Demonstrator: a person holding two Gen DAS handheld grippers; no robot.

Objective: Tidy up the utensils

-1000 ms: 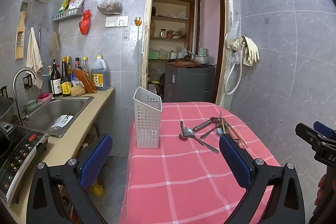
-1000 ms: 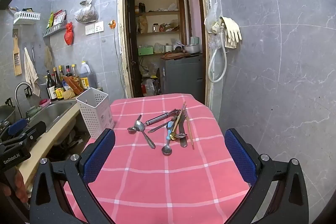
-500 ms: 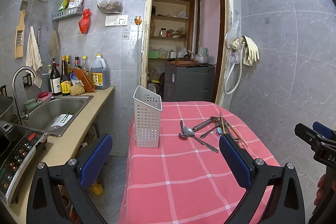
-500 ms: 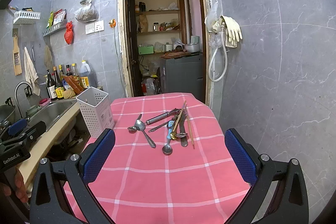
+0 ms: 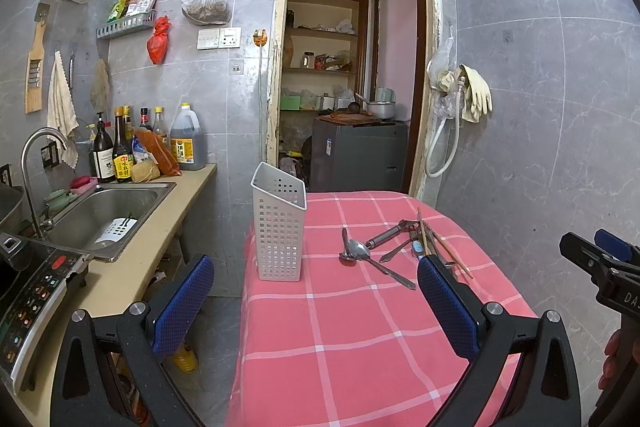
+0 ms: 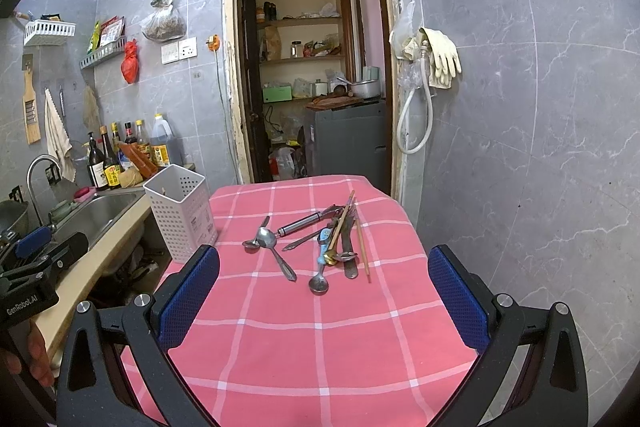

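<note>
Utensils (image 5: pixel 404 243) lie in a loose heap on the pink checked tablecloth (image 5: pixel 340 339) ahead of my left gripper (image 5: pixel 316 291), which I hold above the near part of the table with its blue pads wide apart and nothing between them. From this left view, a white perforated holder (image 5: pixel 279 227) stands upright at the table's left edge, apart from the heap. Two spoons (image 5: pixel 356 251) lie nearest the holder, a metal-handled tool (image 5: pixel 386 234) points away behind them, and wooden chopsticks (image 5: pixel 448 247) run along the heap's right side, partly hidden behind my right-hand pad. To the left are a steel sink (image 5: pixel 108 215) and a row of bottles (image 5: pixel 116 147). My other gripper shows at the right edge.

From the right view, my right gripper (image 6: pixel 324 291) also hangs open and empty over the near half of the cloth (image 6: pixel 320 347). The holder (image 6: pixel 180 213) sits at the far left corner of the table, beside the counter. The heap (image 6: pixel 320 239) lies in the middle: two spoons (image 6: pixel 264 241) on the left, a blue-handled spoon (image 6: pixel 320 267) pointing toward me, the chopsticks (image 6: pixel 360 239) on the right, all clear of the holder. My left gripper shows at the left edge, with a bit of my hand (image 6: pixel 36 359) under it.
</note>
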